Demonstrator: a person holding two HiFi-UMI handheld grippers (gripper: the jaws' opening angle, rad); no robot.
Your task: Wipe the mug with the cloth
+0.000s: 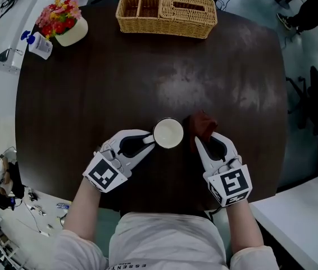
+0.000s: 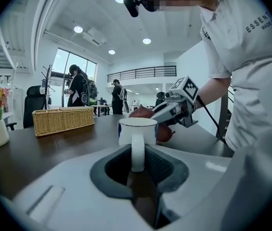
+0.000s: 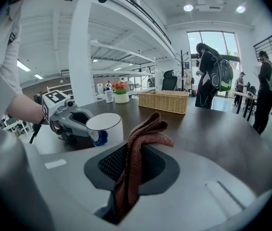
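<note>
A white mug stands upright near the table's front edge. My left gripper is shut on its handle; the mug body shows just beyond the jaws. A rust-red cloth lies right beside the mug, pinched in my right gripper. In the right gripper view the cloth hangs folded between the jaws, with the mug to its left showing a blue mark low on its side. The cloth peeks out behind the mug in the left gripper view.
A wicker basket sits at the table's far edge. A white pot of flowers and a small bottle stand at the far left. The dark round table stretches between them and the mug. People stand in the background.
</note>
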